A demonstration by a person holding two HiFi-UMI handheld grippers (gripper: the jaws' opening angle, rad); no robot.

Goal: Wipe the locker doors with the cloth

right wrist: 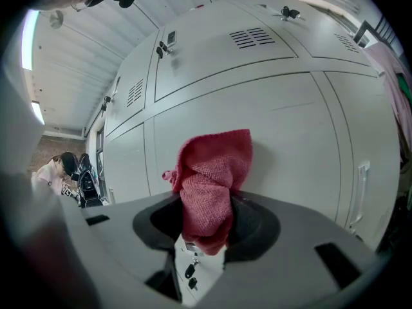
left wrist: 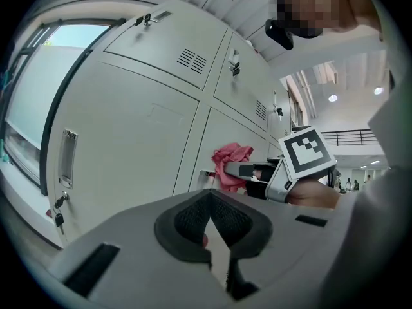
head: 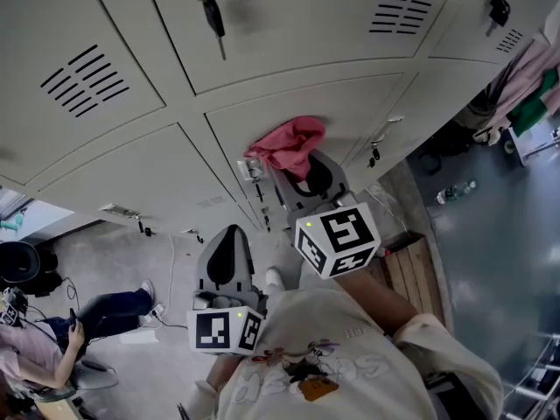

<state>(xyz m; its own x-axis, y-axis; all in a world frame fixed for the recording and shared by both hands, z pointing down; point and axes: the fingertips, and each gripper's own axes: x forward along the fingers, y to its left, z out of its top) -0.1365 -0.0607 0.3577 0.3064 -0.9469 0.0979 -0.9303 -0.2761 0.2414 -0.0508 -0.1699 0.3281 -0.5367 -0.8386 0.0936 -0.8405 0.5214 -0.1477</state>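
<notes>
A red cloth (head: pixel 289 144) is bunched against a grey locker door (head: pixel 350 103), near that door's left edge. My right gripper (head: pixel 302 171) is shut on the cloth. In the right gripper view the cloth (right wrist: pixel 209 172) sticks up between the jaws of the right gripper (right wrist: pixel 206 201), with the door (right wrist: pixel 283 127) right behind it. My left gripper (head: pixel 229 250) hangs lower and to the left, away from the lockers, shut with nothing in it. From the left gripper (left wrist: pixel 210 199) I see the cloth (left wrist: pixel 230 159) and the right gripper (left wrist: pixel 244 170) by the lockers (left wrist: pixel 129 140).
A key (head: pixel 213 11) hangs from a lock on an upper door. Small latches (head: pixel 376 151) jut from the door edges. Clothes (head: pixel 525 86) hang at the right, with a bottle (head: pixel 455 191) and a wooden pallet (head: pixel 411 265) on the floor. A person (head: pixel 52 339) sits at the lower left.
</notes>
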